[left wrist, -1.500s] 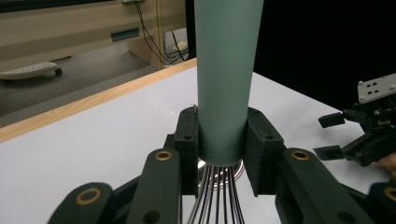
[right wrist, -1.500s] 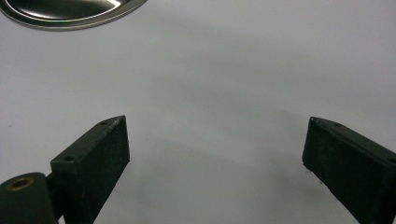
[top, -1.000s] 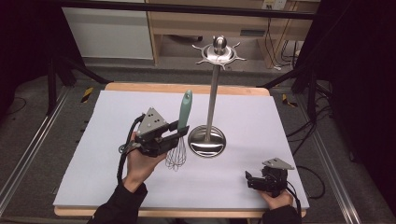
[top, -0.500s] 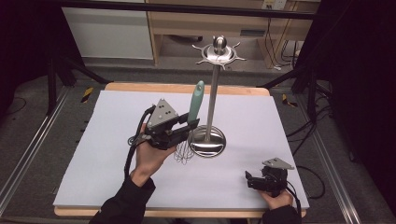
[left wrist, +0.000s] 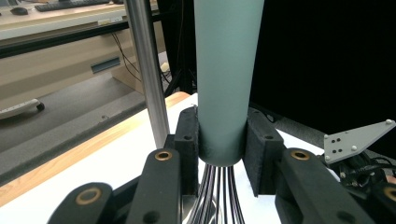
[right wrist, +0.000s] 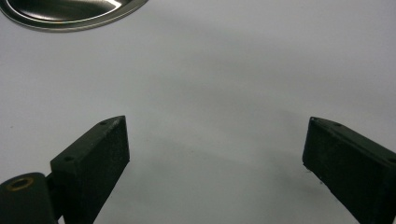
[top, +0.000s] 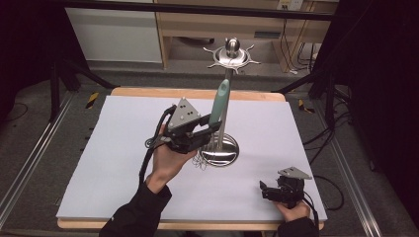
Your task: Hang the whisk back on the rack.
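Note:
A whisk with a teal handle (top: 220,101) stands nearly upright, wires (top: 200,160) hanging down, lifted off the white mat. My left gripper (top: 210,129) is shut on the handle's lower end; in the left gripper view both pads (left wrist: 187,140) press on the handle (left wrist: 226,70), with the wires (left wrist: 219,196) below. Right beside the handle rises the pole (top: 226,126) of a steel stand, with a round base (top: 228,154) and a spiked hook crown (top: 232,55). My right gripper (top: 264,191) rests low at the front right, open with nothing between its jaws (right wrist: 215,149).
A white mat (top: 99,163) covers the wooden table (top: 197,93). The stand's base rim (right wrist: 70,18) lies just ahead of the right gripper. Cables trail off the table's right side, and shelving stands behind the table.
The left hand has carried the whisk up and to the right, from left of the stand to close against its pole. The right gripper has stayed in place.

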A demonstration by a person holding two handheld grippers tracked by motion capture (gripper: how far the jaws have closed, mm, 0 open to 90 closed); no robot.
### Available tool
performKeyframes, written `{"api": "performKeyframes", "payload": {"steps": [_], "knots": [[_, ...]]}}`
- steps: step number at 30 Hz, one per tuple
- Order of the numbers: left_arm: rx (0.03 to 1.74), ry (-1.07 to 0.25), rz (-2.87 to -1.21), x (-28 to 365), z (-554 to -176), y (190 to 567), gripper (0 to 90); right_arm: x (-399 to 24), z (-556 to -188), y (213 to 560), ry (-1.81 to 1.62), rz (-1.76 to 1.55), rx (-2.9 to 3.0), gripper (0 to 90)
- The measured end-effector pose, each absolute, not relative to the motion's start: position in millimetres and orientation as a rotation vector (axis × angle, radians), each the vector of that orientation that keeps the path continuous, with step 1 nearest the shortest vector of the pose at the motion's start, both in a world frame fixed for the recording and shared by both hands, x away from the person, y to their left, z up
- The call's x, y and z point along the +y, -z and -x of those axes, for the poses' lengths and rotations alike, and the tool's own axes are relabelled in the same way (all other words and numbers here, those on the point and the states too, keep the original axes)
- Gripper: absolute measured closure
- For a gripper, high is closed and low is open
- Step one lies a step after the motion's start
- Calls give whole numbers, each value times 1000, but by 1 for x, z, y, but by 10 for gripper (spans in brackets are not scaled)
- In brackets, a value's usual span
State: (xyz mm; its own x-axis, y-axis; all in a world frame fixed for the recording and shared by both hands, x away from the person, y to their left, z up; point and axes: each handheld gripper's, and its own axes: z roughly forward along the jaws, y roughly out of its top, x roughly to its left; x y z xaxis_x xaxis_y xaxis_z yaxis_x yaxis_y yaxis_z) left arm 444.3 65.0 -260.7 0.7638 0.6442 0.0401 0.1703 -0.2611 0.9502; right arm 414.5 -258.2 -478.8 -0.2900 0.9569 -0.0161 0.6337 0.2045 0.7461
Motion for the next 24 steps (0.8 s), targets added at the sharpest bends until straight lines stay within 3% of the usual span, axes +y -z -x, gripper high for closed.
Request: {"api": "performKeyframes", "payload": {"steps": [24], "knots": [[651,-541,-1832,42,-461,250,687,-259,-414,478,-891,-1478,2002,77]]}}
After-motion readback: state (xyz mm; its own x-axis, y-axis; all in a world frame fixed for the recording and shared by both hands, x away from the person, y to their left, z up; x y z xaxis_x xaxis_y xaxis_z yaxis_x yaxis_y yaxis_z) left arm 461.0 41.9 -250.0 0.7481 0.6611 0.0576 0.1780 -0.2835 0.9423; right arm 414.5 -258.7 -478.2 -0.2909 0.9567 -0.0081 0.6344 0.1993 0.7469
